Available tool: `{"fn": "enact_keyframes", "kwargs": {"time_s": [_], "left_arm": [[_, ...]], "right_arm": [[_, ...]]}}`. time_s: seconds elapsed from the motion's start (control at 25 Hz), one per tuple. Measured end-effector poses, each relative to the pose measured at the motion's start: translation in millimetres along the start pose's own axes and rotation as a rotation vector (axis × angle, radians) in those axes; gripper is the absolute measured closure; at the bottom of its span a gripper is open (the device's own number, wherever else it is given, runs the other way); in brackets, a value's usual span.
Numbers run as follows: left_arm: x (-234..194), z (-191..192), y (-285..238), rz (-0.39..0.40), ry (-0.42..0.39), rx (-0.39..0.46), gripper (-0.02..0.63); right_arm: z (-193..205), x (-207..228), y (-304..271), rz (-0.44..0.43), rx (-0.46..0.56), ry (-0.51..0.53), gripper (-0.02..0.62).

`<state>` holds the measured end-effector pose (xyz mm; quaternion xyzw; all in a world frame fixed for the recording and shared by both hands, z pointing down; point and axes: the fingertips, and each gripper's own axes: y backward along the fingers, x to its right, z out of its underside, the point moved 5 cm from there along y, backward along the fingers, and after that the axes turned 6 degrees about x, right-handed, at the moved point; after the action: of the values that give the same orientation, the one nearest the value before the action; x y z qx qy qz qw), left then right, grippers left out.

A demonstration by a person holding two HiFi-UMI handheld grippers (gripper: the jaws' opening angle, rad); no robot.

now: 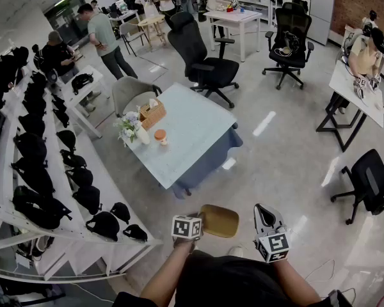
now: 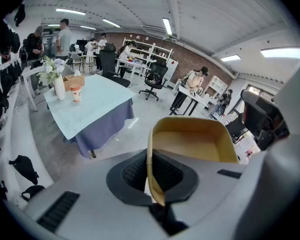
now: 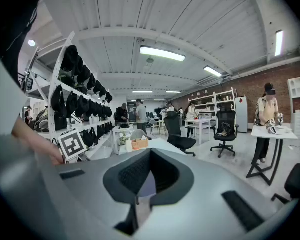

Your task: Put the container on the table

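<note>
A tan, shallow container (image 1: 221, 221) hangs in front of me, low over the floor. My left gripper (image 1: 201, 222) is shut on its near rim; in the left gripper view the pads (image 2: 132, 173) pinch the thin wall of the container (image 2: 192, 146), whose inside holds nothing. My right gripper (image 1: 264, 215) is to the right of the container and apart from it, shut with nothing in it (image 3: 146, 176). The table (image 1: 198, 139) with a pale blue cloth stands a few steps ahead, also in the left gripper view (image 2: 97, 104).
On the table's far left stand a flower vase (image 1: 131, 128), a wicker box (image 1: 152, 114) and an orange cup (image 1: 160, 136). White shelves of black bags (image 1: 45, 171) run along the left. A black office chair (image 1: 201, 62) is behind the table. People stand farther back.
</note>
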<state>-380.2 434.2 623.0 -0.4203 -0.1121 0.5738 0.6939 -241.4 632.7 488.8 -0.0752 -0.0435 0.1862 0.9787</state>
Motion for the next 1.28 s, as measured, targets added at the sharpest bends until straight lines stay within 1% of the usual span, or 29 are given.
{"fn": "enact_keyframes", "kwargs": {"time_s": [0.2, 0.44, 0.6, 0.72, 0.88, 1.04, 1.28], "left_arm": [[7.4, -2.0, -2.1, -0.015, 0.008, 0.006, 0.597], [2.9, -4.2, 1.6, -0.053, 0.058, 0.041, 0.597], [1.9, -2.4, -6.3, -0.051, 0.049, 0.009, 0.597], [-1.2, -8.4, -21.4, -0.039, 0.039, -0.012, 0.597], [-2.2, -29.6, -50.6, -0.033, 0.01, -0.019, 0.597], [-6.5, -58.3, -87.2, -0.007, 0.007, -0.027, 0.597], [-30.9, -111.8, -128.2, 0.025, 0.016, -0.029, 0.597]], "right_arm": [[0.4, 15.2, 8.0, 0.027, 0.007, -0.017, 0.597], [21.5, 25.2, 17.9, 0.034, -0.046, -0.045, 0.597], [32.9, 27.0, 14.4, 0.046, -0.055, -0.075, 0.597], [29.6, 33.1, 4.0, 0.061, -0.049, -0.073, 0.597], [32.6, 53.2, -9.2, 0.077, -0.076, -0.071, 0.597], [36.5, 82.7, -29.7, 0.119, -0.119, -0.074, 0.597], [21.6, 112.9, -92.1, 0.128, -0.146, -0.051, 0.597]]}}
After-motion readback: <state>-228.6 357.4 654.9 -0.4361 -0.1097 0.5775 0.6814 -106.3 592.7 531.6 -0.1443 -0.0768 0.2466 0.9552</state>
